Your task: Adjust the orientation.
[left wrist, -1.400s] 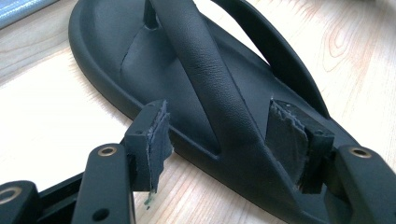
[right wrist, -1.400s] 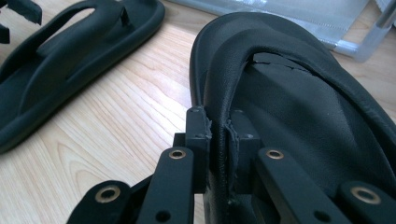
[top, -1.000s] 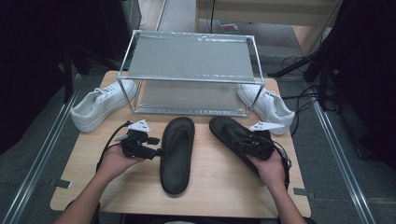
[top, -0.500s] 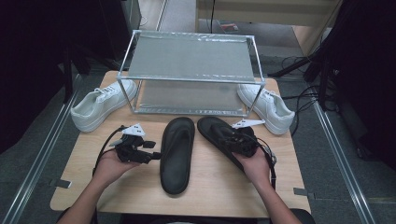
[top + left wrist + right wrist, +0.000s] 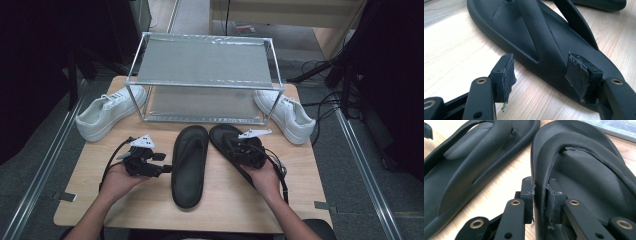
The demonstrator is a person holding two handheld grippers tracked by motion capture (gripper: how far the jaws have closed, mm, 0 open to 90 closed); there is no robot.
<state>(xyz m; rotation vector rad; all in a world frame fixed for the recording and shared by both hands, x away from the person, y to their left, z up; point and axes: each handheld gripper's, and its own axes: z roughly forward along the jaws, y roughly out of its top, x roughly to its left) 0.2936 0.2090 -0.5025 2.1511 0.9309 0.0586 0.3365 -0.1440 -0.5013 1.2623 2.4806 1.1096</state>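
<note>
The right hand-held gripper [image 5: 539, 202] straddles the side rim of the right black flip-flop [image 5: 584, 175], its jaws having just eased apart, pads at the rim. The left hand-held gripper [image 5: 544, 75] stands wide, holding nothing, its far jaw over the left black flip-flop [image 5: 536, 37], which lies on the wooden surface [image 5: 100, 165] just beside the right gripper's sandal.

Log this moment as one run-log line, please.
right gripper: jaws just opening, astride right flip-flop edge | left gripper: open at left flip-flop | table: white sneakers either side, wire rack behind
</note>
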